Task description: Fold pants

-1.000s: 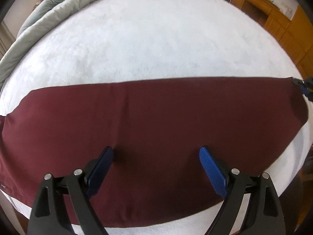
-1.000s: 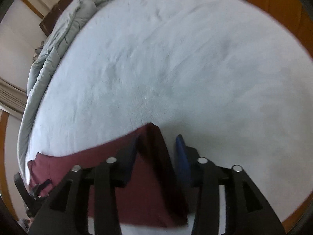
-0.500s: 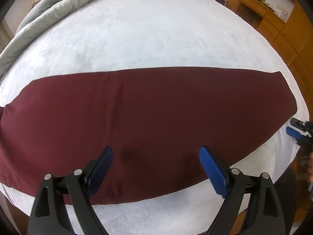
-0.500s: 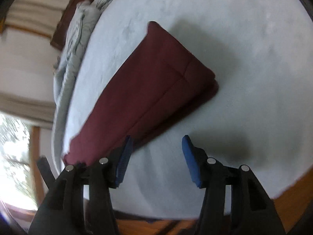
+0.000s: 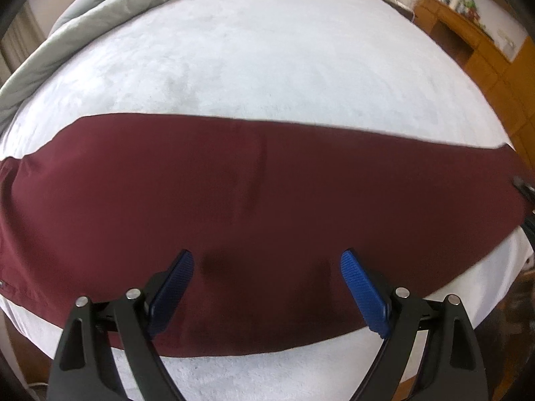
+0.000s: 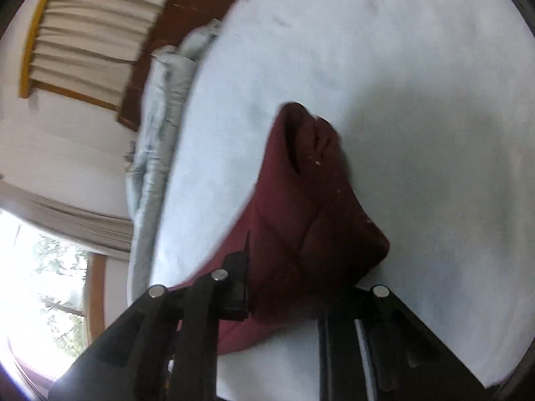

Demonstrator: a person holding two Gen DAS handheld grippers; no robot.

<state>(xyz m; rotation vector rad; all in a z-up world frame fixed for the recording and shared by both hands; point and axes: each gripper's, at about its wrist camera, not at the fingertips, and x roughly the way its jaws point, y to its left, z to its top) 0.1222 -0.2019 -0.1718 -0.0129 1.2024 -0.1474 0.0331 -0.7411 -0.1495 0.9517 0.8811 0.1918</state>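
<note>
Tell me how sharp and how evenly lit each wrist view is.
Left wrist view: sharp, soft even light, bed bulging with fisheye curve, faint shadows on the pants. Right wrist view: motion-blurred, tilted, window blown out white, curtain streaked.

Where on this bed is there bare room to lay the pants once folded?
Free: the wide stretch of white bedcover between the maroon pants and the grey duvet bunched at the far edge. Crowded: the near strip, where the pants span the bed.
</note>
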